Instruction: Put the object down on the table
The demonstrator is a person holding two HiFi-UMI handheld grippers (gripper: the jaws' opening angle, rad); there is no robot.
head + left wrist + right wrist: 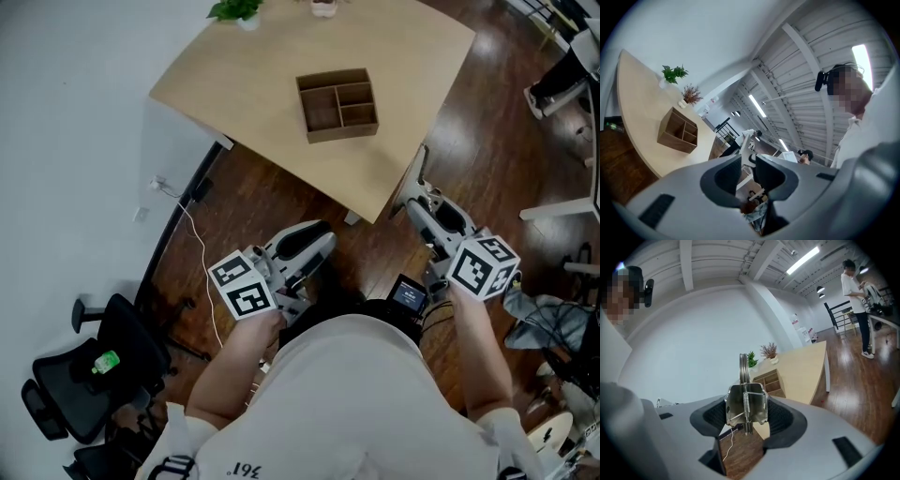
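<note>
My right gripper (pixel 419 202) (pixel 746 413) is shut on a metal spring clip (pixel 746 399), which stands upright between the pads. In the head view the clip's thin blade (pixel 413 178) sticks out over the wooden floor, just short of the light wooden table (pixel 281 56). My left gripper (pixel 314 246) (pixel 746 171) hangs over the floor nearer to me. Its jaws stand a narrow gap apart with nothing between them. Both grippers point toward the table (pixel 637 117) (pixel 801 371).
A wooden box with compartments (pixel 337 103) (pixel 677 131) (pixel 771 380) sits mid-table. Potted plants (pixel 234 9) stand at the far edge. A black office chair (pixel 84 375) and a white cable (pixel 192 234) are on the left. A person (pixel 855 282) stands far right.
</note>
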